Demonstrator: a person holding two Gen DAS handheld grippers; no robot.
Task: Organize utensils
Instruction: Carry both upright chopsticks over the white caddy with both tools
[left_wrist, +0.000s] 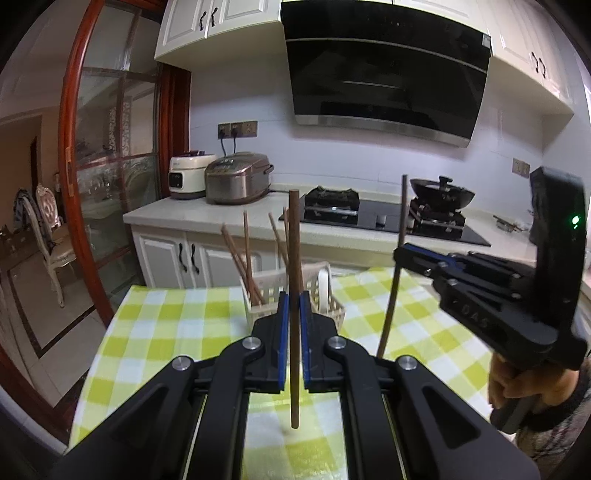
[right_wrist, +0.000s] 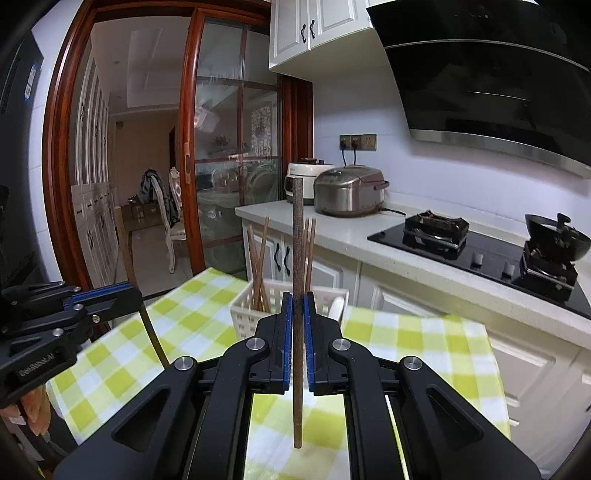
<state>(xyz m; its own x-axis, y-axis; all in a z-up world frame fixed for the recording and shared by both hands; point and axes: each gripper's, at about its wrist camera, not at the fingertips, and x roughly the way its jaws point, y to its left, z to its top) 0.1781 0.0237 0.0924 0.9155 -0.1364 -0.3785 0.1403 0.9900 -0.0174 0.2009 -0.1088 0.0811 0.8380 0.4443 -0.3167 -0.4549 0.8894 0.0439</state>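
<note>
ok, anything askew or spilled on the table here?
Nothing stands out. Each hand-held gripper, left and right, holds one chopstick upright above the checked cloth. The white basket stands upright with more chopsticks leaning inside. No spill visible.

Upright chopsticks crowd the basket's left compartment; open tablecloth surrounds it

A white slotted plastic basket holding thin wooden chopsticks sits mid-frame on the green-checked tablecloth, before the pale stone counter.
</note>
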